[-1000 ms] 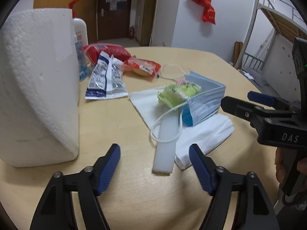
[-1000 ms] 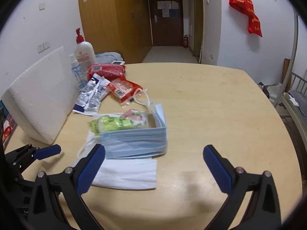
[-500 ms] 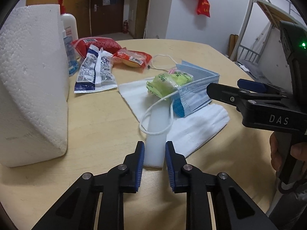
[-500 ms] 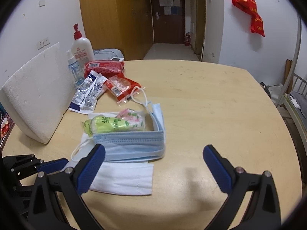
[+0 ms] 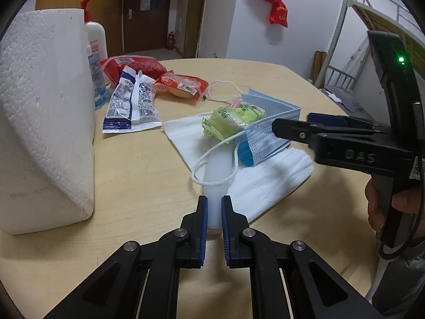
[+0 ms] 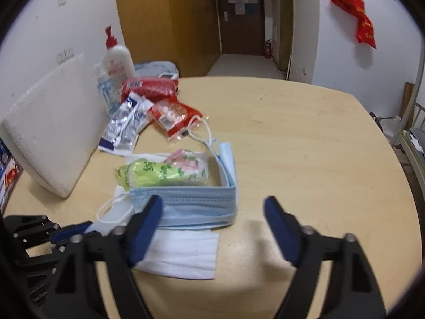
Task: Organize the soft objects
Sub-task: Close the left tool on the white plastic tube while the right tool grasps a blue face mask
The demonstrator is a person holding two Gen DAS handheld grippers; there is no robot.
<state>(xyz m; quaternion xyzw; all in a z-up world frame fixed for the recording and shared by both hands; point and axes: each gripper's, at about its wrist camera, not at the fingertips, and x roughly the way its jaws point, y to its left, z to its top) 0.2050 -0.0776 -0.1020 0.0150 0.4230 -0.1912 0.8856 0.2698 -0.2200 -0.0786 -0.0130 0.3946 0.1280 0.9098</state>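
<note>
Foam block [image 5: 45, 117]: it stands at the table's [image 5: 265, 252] left edge.
Snack packs [image 5: 132, 98]: they lie just right of the foam block, toward the far edge.
Your left gripper [image 5: 214, 214]: its jaws have just been closing, and now they pinch the near end of the white strip [image 5: 216, 175].
White strip: it lies near the middle of the table, its far end under the mask.
Blue mask [image 6: 186, 202]: it lies on the white cloth [image 6: 183, 255] with a green pack [image 6: 159, 172] tucked in it.
Your right gripper [image 6: 212, 228]: its jaws have just been closing too, but they stand apart; the mask's near edge is between them, not squeezed.
</note>
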